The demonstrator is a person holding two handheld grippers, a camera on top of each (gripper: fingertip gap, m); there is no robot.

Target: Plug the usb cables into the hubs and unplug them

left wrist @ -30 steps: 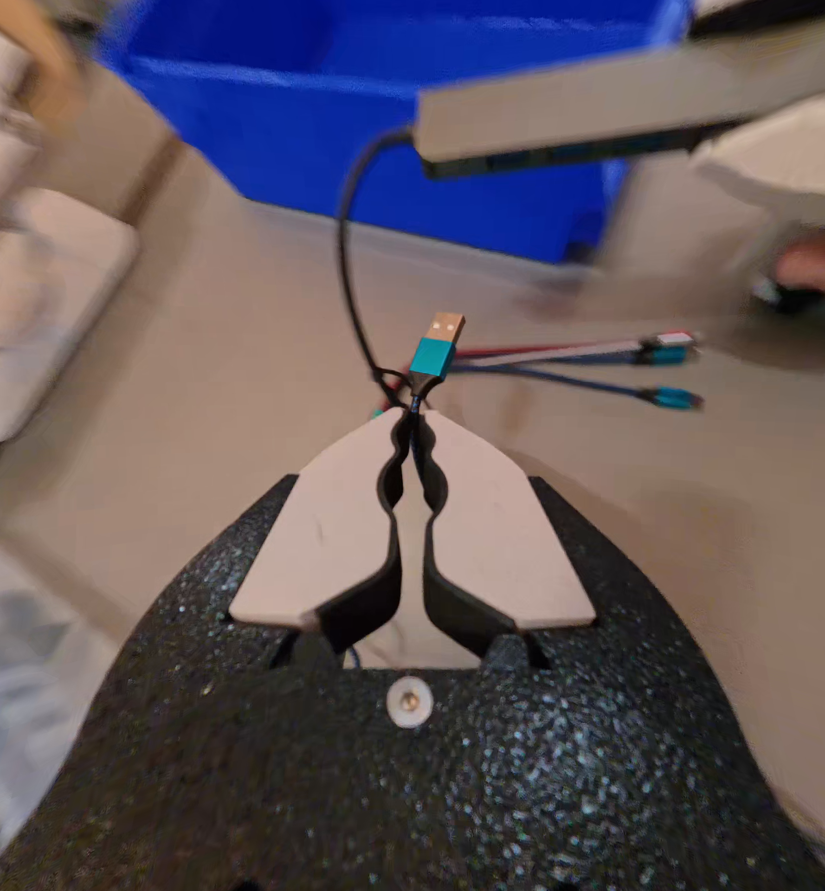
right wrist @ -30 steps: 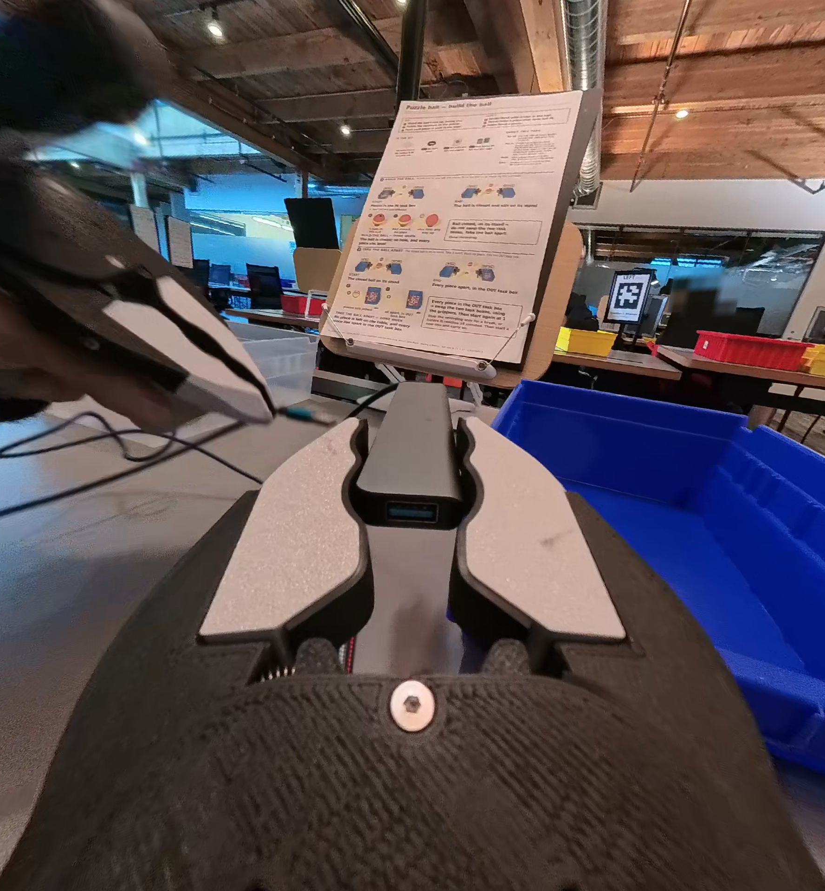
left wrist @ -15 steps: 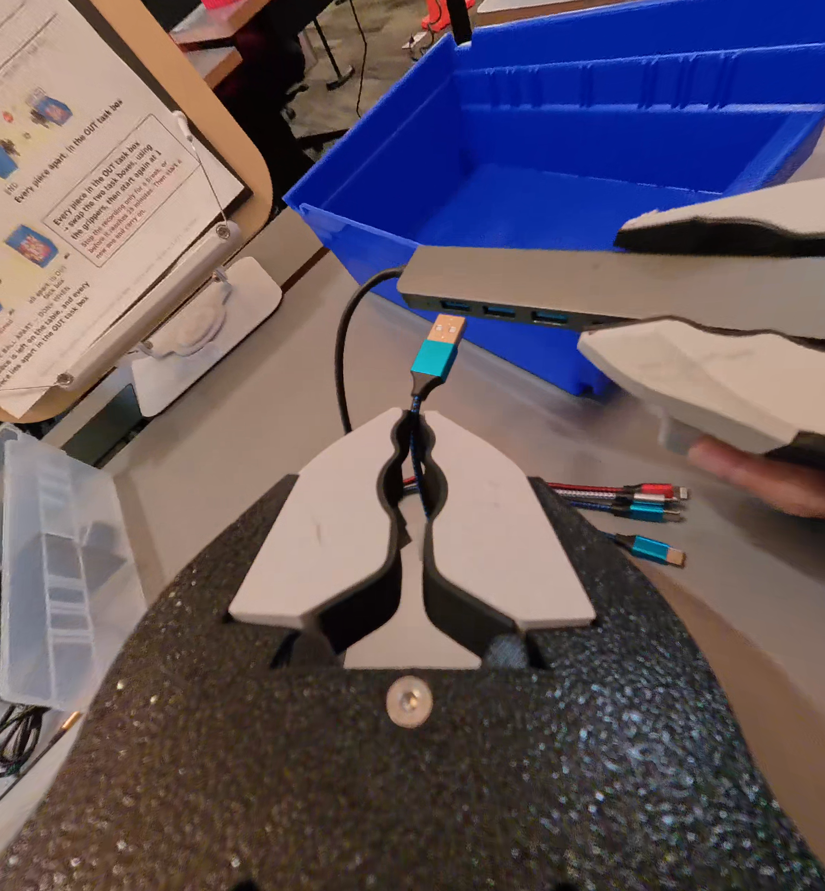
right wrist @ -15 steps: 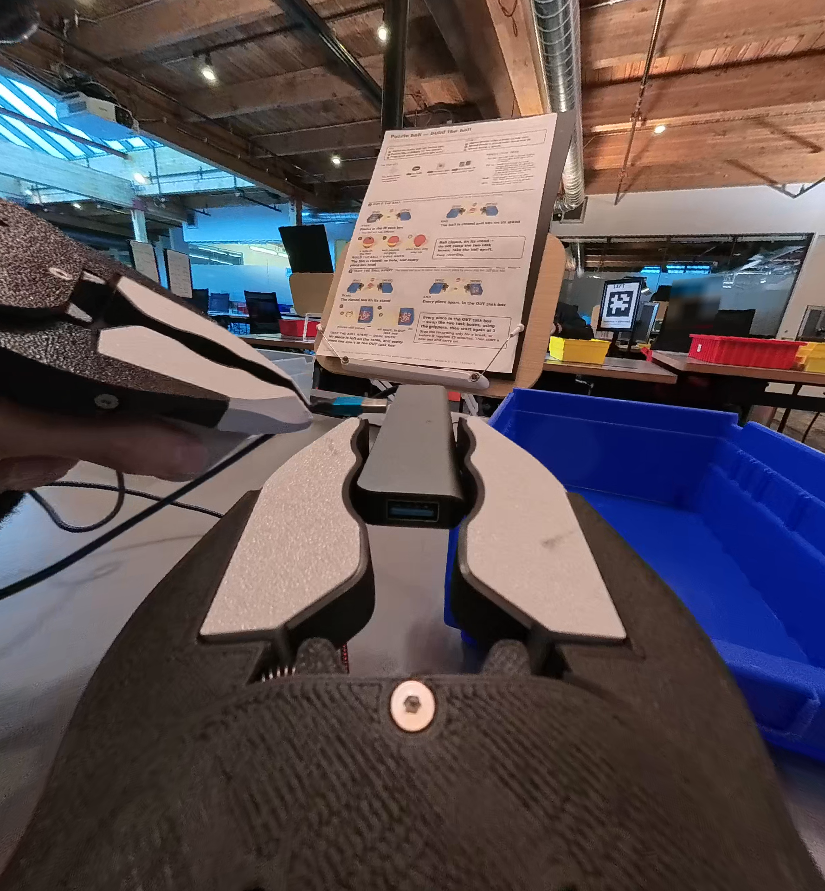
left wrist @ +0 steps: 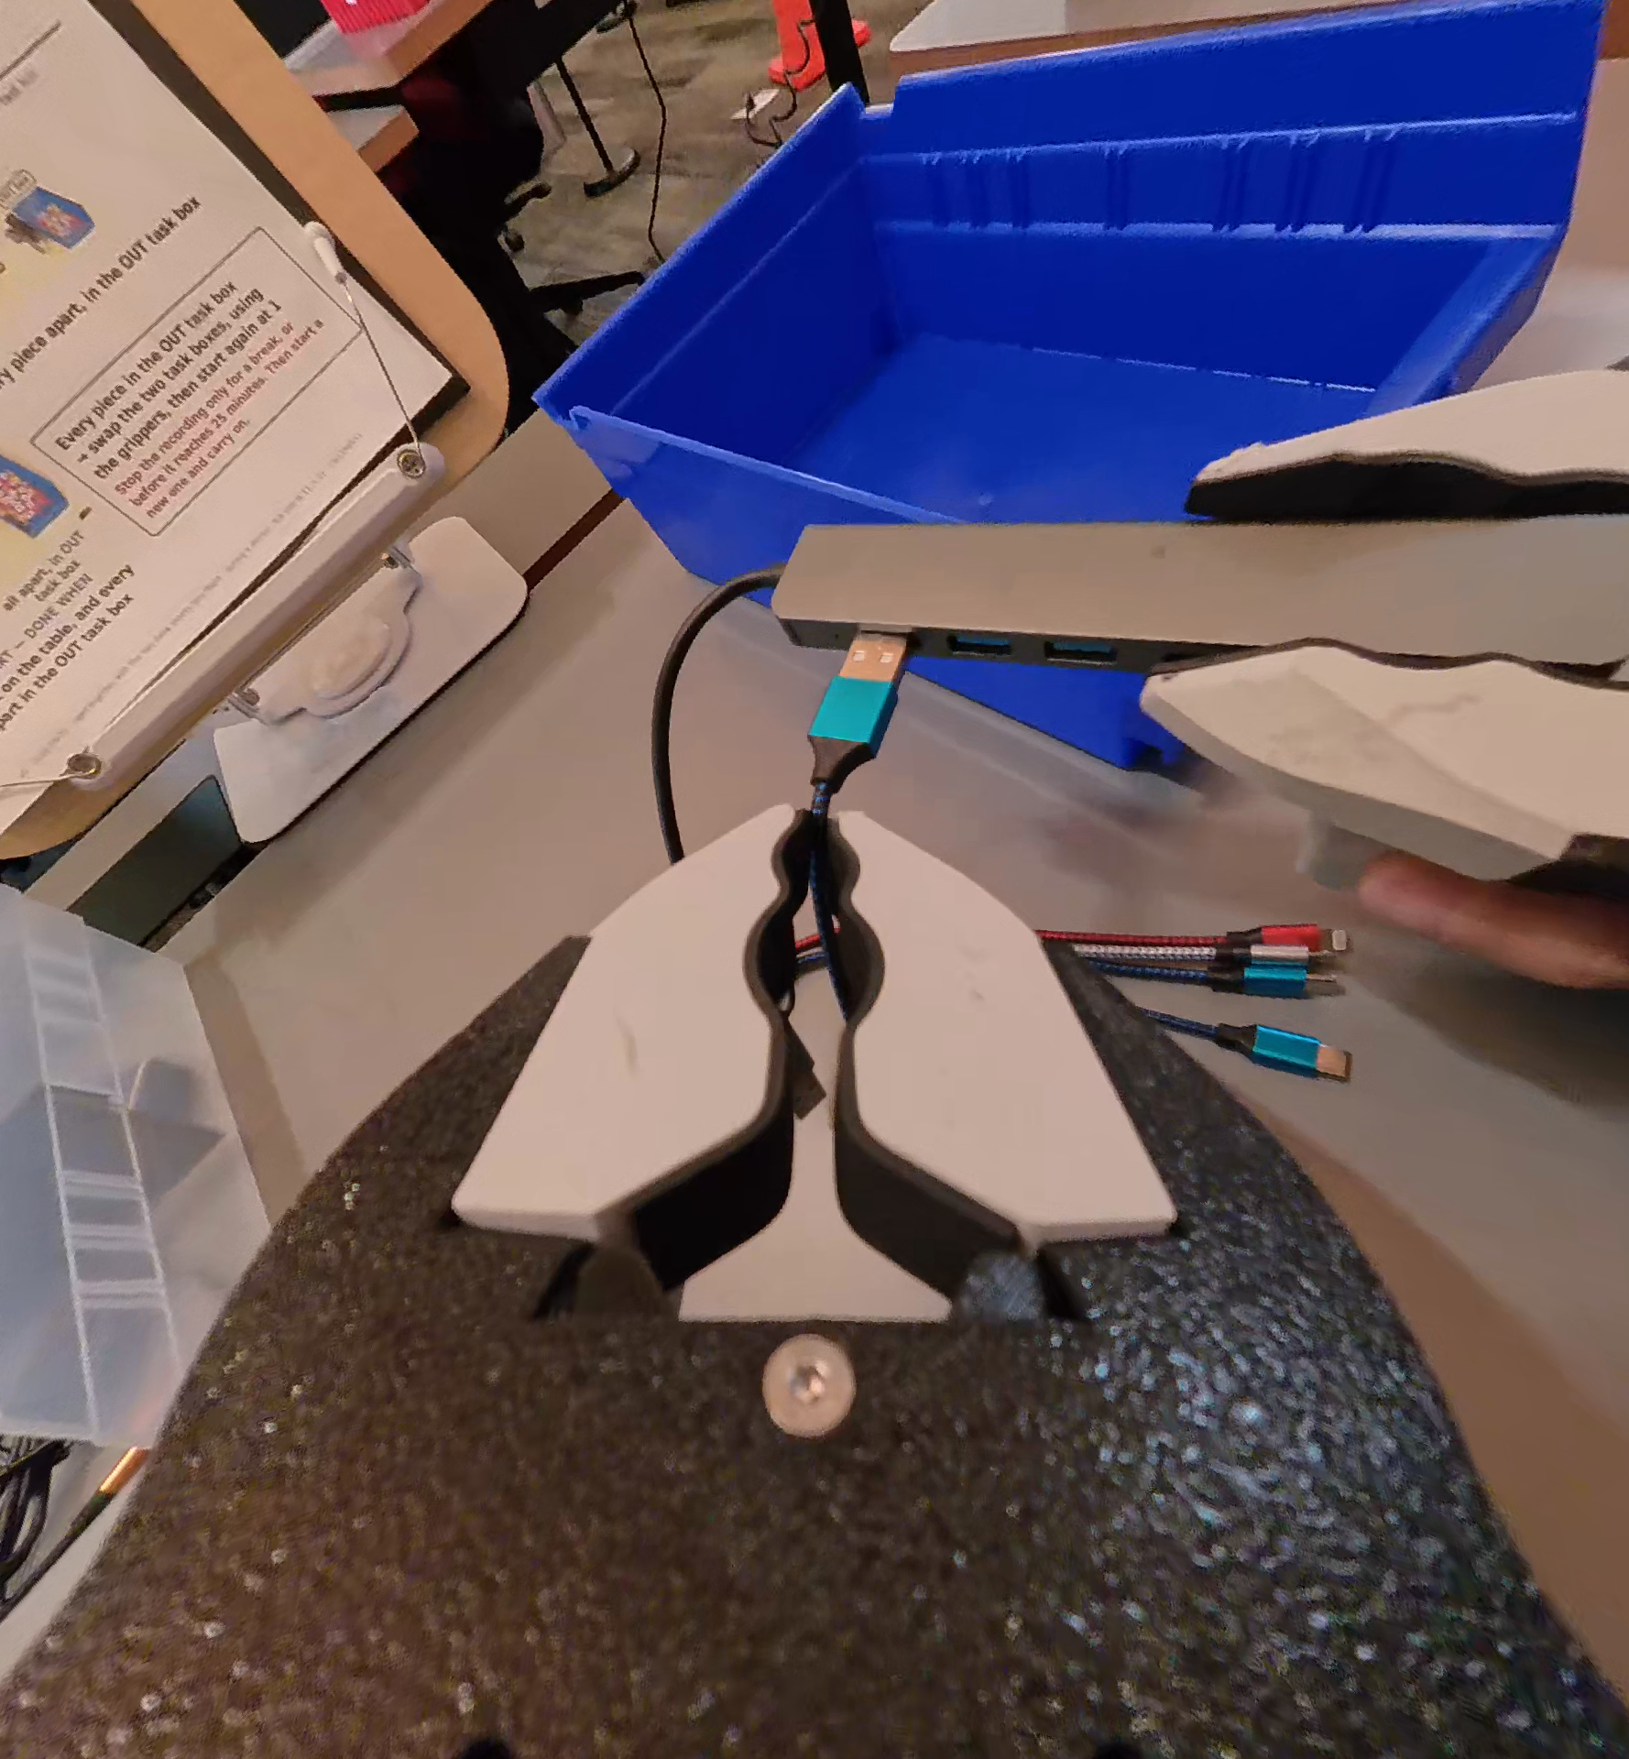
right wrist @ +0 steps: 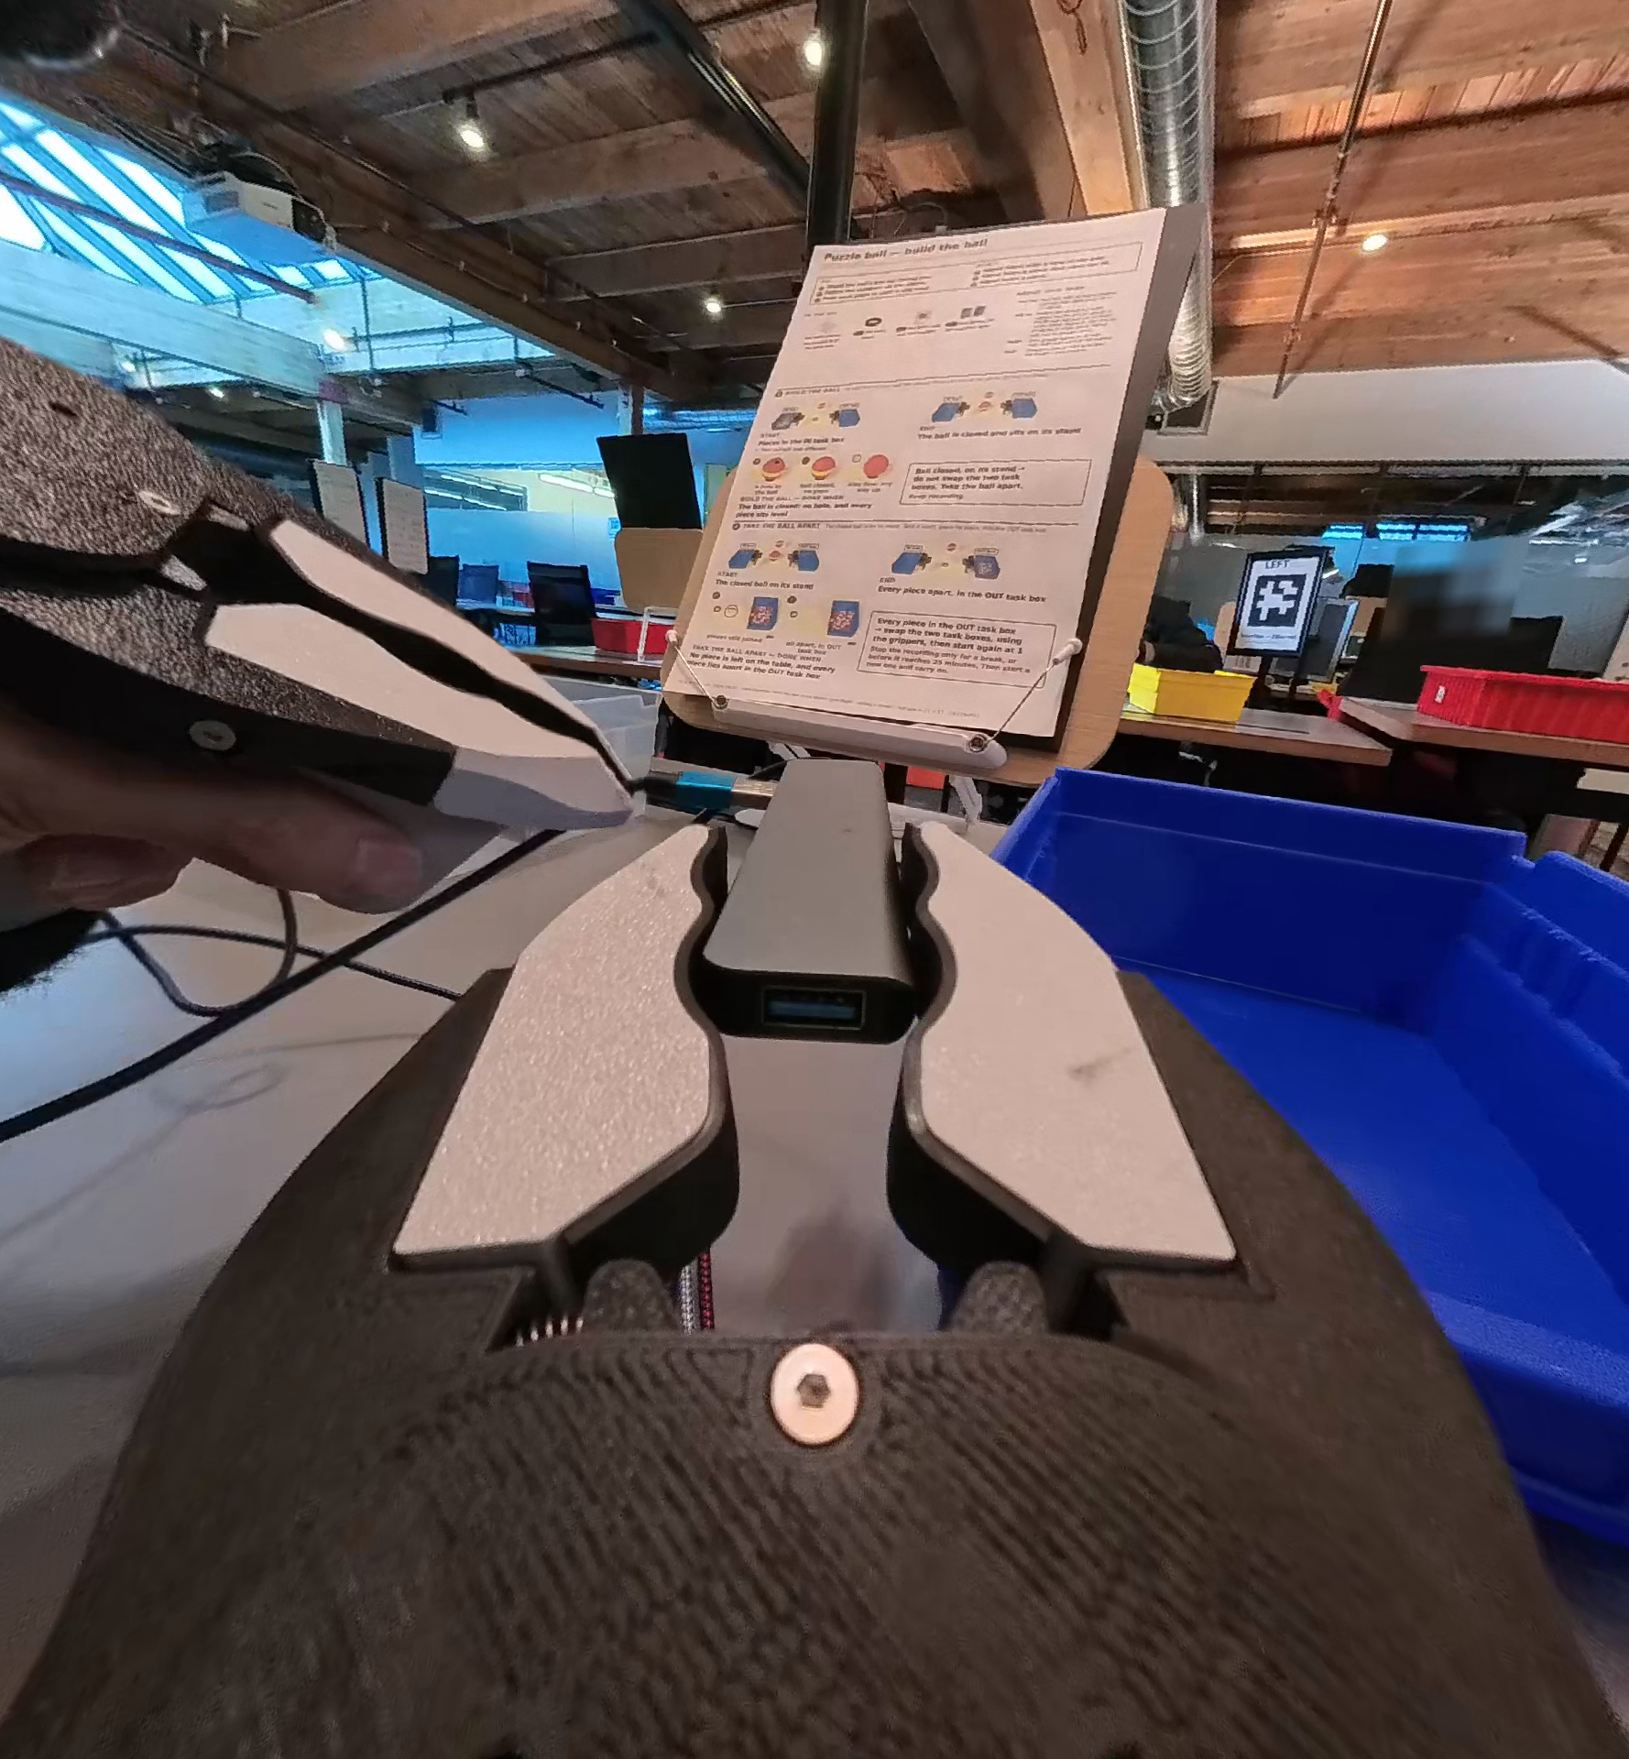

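My left gripper [left wrist: 815,823] is shut on a blue braided USB cable [left wrist: 825,914] just behind its teal plug [left wrist: 856,712]. The plug's metal tip [left wrist: 877,659] sits at the leftmost side port of the grey USB hub [left wrist: 1210,590]; how deep it is in I cannot tell. My right gripper [right wrist: 815,838] is shut on the hub [right wrist: 815,904] and holds it level in the air. The right gripper also shows in the left wrist view [left wrist: 1201,585]. The left gripper [right wrist: 616,780] and the teal plug [right wrist: 701,788] show at the hub's left side in the right wrist view.
A blue bin [left wrist: 1315,286] stands behind the hub and at the right [right wrist: 1363,952]. An instruction sheet on a stand [left wrist: 125,381] is at back left. Several loose cable ends [left wrist: 1268,961] lie on the grey table. A clear plastic box [left wrist: 59,1142] is at the left. Across from one pair of fingers to the other is roughly 7 cm.
The left gripper has carried the teal plug up to the hub's leftmost port. The hub has stayed in the right gripper's hold.
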